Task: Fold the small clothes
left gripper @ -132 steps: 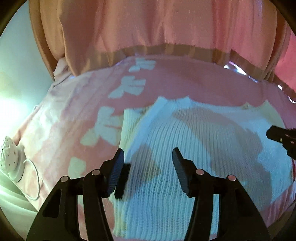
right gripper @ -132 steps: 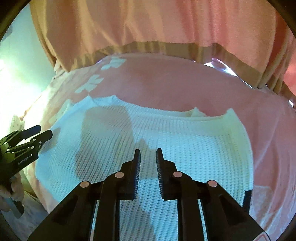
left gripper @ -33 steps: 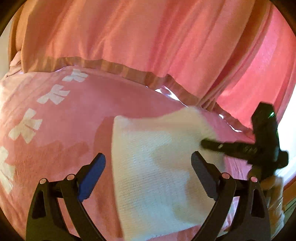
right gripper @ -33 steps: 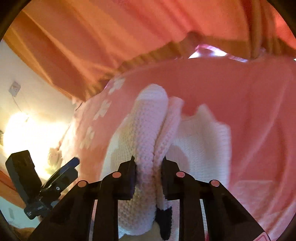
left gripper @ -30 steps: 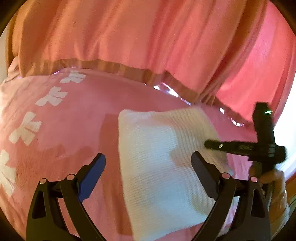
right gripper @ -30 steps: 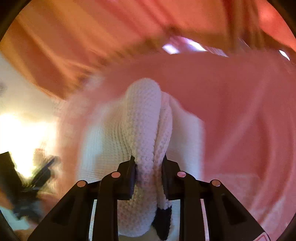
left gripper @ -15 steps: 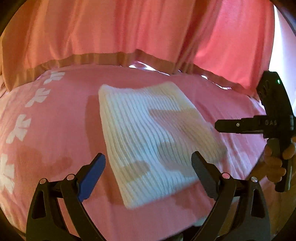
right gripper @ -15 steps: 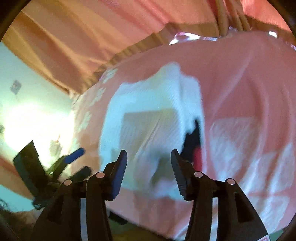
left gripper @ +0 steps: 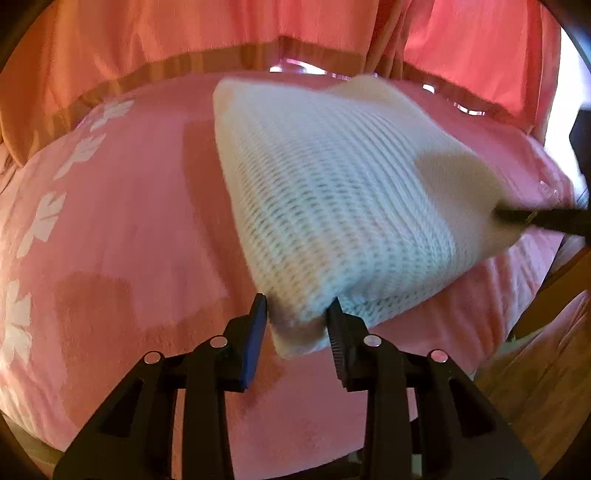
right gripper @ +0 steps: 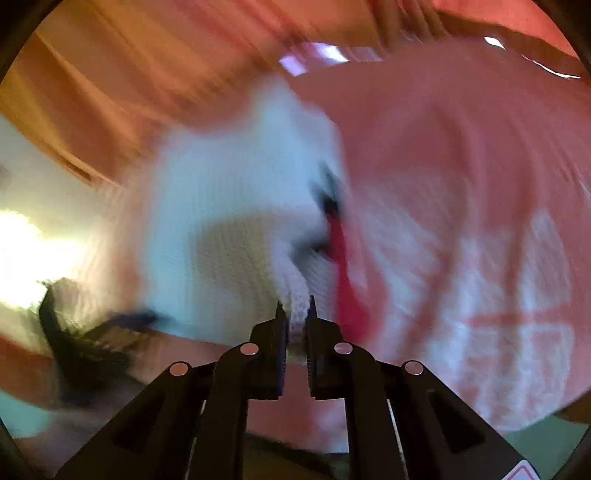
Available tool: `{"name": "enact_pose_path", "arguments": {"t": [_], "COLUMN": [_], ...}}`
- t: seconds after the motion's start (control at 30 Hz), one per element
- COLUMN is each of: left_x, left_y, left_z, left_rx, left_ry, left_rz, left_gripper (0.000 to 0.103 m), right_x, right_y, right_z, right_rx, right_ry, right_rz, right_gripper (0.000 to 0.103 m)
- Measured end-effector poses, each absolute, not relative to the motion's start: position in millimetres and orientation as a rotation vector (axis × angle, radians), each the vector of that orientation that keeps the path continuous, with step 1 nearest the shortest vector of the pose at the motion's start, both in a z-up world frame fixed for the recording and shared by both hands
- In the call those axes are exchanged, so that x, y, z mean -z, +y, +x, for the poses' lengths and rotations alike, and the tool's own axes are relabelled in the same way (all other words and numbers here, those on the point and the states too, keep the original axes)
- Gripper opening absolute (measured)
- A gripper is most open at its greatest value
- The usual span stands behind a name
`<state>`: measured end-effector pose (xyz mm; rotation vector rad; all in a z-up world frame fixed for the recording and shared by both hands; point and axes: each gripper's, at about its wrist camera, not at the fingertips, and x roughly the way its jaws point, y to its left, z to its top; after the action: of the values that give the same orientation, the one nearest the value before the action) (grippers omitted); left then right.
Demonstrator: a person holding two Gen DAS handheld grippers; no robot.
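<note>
Folded white knit sweater point(left gripper: 332, 192) lies on the pink blanket point(left gripper: 122, 236) covering the bed. My left claw point(left gripper: 297, 321) is closing on the sweater's near corner, fabric between the pads. My right claw point(right gripper: 294, 315) is closing too, clamped on a ridge of knit at the opposite edge. Right wrist view heavily blurred. Pink curtain point(left gripper: 221, 29) behind.

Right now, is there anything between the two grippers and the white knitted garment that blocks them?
Nothing visible does. The left gripper is closing on the near corner of the folded white knit, and the right gripper is closing on another edge, with knit between its fingers.
</note>
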<state>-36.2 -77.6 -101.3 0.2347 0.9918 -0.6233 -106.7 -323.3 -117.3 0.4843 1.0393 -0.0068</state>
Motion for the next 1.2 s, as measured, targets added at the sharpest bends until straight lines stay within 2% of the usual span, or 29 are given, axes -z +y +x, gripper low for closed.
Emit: {"name": "enact_pose_path", "arguments": {"t": [0.07,0.2,0.23,0.27,0.3,0.33,0.43,0.57,0.77,0.8,0.9,1.0,1.03,1.07,1.2], "left_x": [104,90,85,78,71,61,45,35,60,69,97,98,87,76,38], "left_y": [-76,-68,-66,-65,-64,-63,-65,-74,-102,-106,-111,-112,-116,-118,-123], "left_z": [-36,-44,-46,-47,-48,-47,-41,1,87,98,120,125,123,120,118], "left_rx": [0.628,0.65,0.657,0.667,0.67,0.67,0.686,0.693,0.687,0.685,0.722,0.74,0.755,0.763,0.771], "left_ry": [1.013,0.98,0.965,0.945,0.922,0.889,0.844,0.915,1.089,1.125,1.21,1.241,1.207,1.169,1.03], "left_rz": [0.226,0.238,0.232,0.227,0.222,0.207,0.168,0.067,0.044,0.037,-0.048,-0.124,-0.084,-0.05,-0.012], "left_gripper": [0.033,0.035,0.039,0.048,0.054,0.064,0.078,0.088,0.088,0.088,0.085,0.069,0.058,0.052,0.049], "right_x": [127,87,73,62,51,39,24,47,98,102,111,110,103,94,48], "right_y": [-322,-318,-318,-319,-321,-323,-330,-335,-343,-346,-353,-358,-355,-354,-356], "right_z": [-106,-113,-115,-114,-112,-102,-67,-8,40,42,45,44,42,40,26], "right_rx": [0.005,0.002,0.005,0.011,0.02,0.028,0.031,0.005,0.0,-0.003,-0.035,-0.085,-0.082,-0.079,-0.071], "right_ry": [1.059,1.004,0.98,0.957,0.936,0.911,0.891,0.966,1.077,1.078,1.085,1.064,1.048,1.028,0.869], "right_rz": [0.511,0.445,0.416,0.397,0.377,0.344,0.275,0.296,0.379,0.405,0.48,0.543,0.526,0.504,0.463], "right_gripper": [0.009,0.029,0.034,0.039,0.051,0.06,0.061,0.061,0.061,0.065,0.068,0.039,0.033,0.032,0.031]}}
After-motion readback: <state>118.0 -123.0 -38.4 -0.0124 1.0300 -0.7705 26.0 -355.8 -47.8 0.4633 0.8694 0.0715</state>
